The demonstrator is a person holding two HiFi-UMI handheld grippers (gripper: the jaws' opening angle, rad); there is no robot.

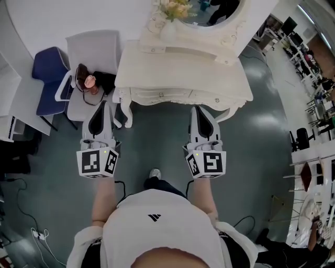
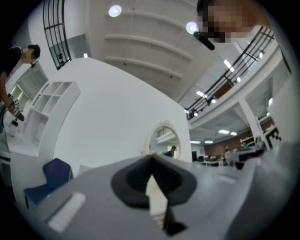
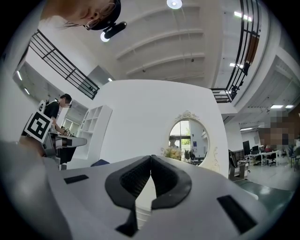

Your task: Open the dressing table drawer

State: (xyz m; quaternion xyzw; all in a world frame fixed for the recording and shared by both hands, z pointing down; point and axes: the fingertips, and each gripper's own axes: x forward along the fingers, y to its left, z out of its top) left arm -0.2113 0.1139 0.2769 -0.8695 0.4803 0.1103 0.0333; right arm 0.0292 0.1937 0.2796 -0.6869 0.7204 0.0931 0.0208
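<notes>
Holding: nothing; my left gripper point(image 1: 99, 108) has its jaws pressed together, empty.
Other side: my right gripper point(image 1: 202, 110) is closed as well, empty.
Drawer: cream carved drawer front point(image 1: 162, 96), flush under the top of the cream-white ornate dressing table point(image 1: 178, 73), just ahead of both grippers, untouched.

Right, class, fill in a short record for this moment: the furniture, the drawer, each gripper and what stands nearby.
furniture: cream dressing table with oval mirror and flowers
drawer: shut
left gripper: fingers together, empty, aimed towards the table
right gripper: fingers together, empty, below the drawer front
nearby: white chair holding a dark bag, blue chair beside it
</notes>
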